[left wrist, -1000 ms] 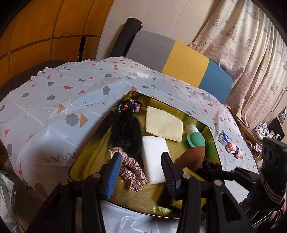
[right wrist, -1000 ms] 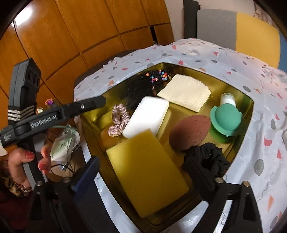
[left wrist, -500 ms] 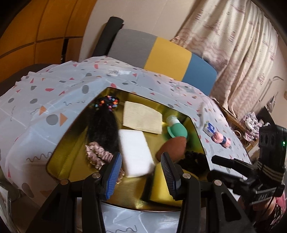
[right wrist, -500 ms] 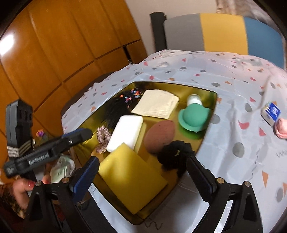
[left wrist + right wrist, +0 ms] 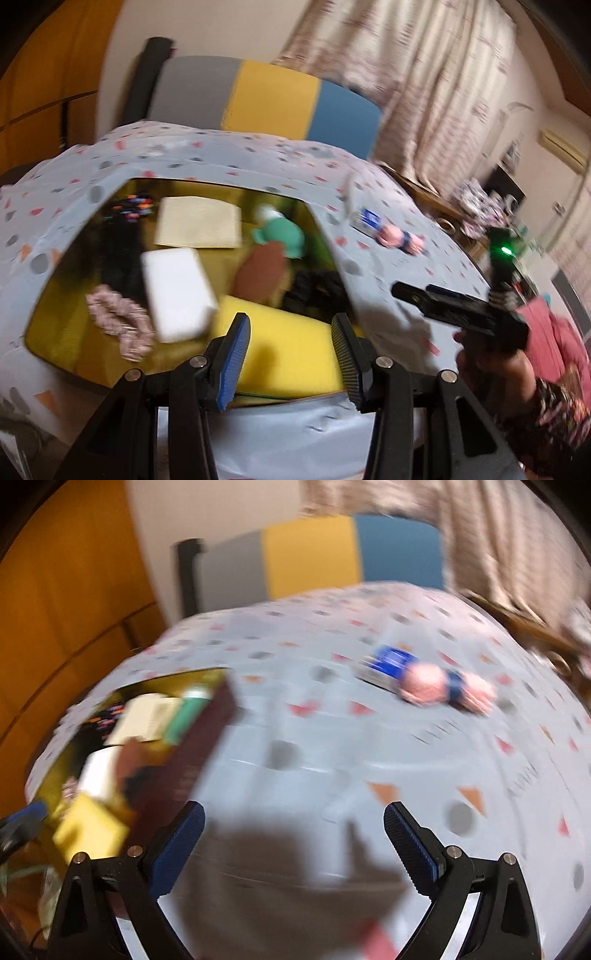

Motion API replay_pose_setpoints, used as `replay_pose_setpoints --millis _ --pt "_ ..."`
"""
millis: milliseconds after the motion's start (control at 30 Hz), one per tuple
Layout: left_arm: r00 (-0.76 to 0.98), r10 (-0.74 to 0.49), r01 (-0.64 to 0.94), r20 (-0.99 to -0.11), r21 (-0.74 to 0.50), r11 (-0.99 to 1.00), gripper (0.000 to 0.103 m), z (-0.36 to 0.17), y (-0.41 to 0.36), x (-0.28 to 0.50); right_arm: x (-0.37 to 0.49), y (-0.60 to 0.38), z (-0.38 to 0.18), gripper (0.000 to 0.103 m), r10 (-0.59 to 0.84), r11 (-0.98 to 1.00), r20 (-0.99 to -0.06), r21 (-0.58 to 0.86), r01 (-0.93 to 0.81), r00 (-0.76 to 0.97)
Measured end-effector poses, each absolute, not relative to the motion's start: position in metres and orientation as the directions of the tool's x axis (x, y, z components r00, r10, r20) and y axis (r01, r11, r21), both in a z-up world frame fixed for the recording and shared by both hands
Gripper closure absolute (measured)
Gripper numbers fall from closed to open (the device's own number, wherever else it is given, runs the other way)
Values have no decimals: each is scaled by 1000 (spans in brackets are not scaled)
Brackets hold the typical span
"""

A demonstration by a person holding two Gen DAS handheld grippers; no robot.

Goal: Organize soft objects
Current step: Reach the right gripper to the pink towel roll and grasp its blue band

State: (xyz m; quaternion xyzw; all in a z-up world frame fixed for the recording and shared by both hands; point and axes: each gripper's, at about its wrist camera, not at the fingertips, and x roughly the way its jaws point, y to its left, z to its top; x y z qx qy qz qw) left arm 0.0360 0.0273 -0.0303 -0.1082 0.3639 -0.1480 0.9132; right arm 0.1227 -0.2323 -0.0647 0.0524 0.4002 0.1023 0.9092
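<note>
A pale plastic cloth with coloured triangles and grey dots (image 5: 236,166) covers the desk. At its far side stands a grey, yellow and blue panelled chair back (image 5: 269,99); patterned beige curtains (image 5: 424,74) hang far right, orange wooden panels (image 5: 55,609) left.

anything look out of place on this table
Yes: the pink pom-pom hair tie and a small blue packet lie loose on the tablecloth, outside the gold tray that holds the other soft items.
</note>
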Motion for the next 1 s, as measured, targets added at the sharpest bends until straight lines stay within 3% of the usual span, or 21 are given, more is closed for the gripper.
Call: replay_pose_setpoints --millis 200,433,733,1000 --pt "631 -416 290 -654 -298 909 57 -29 -18 41 132 -298 -84 5 160 975 -751 223 19 641" --pt "604 -455 352 -654 -293 889 57 -20 -51 47 153 -336 -85 5 96 984 -778 167 58 621" --pt "575 -453 360 -681 -287 888 57 -21 -67 47 254 -356 -55 4 15 997 -777 -36 -68 630" --pt "570 -441 327 -693 -302 896 57 -21 -63 55 314 -332 -76 5 -85 901 -847 -290 -322 524"
